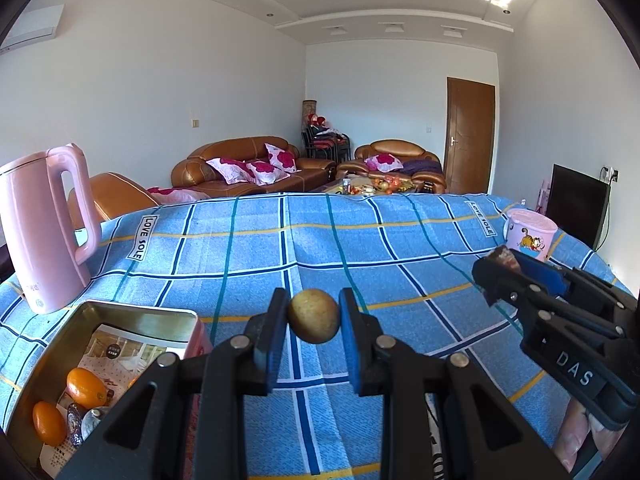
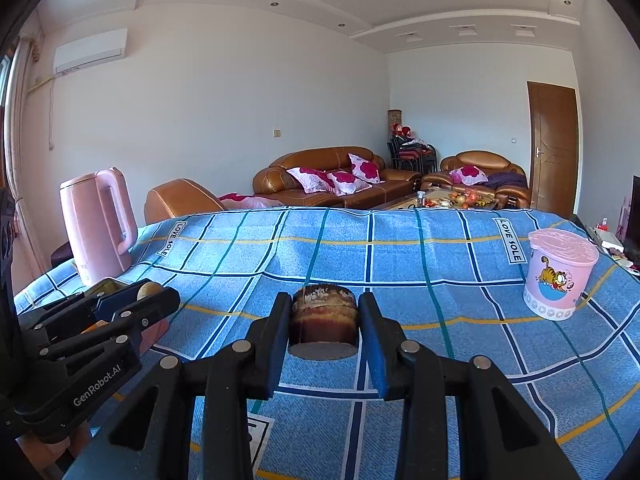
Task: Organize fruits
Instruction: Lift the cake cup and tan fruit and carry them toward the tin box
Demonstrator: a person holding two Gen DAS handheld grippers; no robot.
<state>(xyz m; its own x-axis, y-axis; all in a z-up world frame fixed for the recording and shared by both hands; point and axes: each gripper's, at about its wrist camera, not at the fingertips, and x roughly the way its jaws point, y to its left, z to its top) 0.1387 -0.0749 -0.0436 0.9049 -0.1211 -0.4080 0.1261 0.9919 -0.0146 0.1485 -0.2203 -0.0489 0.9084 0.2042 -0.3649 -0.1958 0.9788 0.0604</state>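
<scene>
Both wrist cams sat low over the blue checked cloth (image 1: 360,248), facing the far sofa (image 2: 332,176). Each caught the other's gripper; both shared the pink kettle (image 1: 44,224).

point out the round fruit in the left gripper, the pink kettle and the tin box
round fruit (image 1: 314,316), left wrist view, middle of its tan skin between the fingers
pink kettle (image 1: 38,232), left wrist view, side of its body
tin box (image 1: 120,316), left wrist view, inner far wall

Blue checked cloth (image 2: 400,264) under kettle (image 2: 98,220), tin (image 1: 80,360), tub (image 2: 560,276)
</scene>
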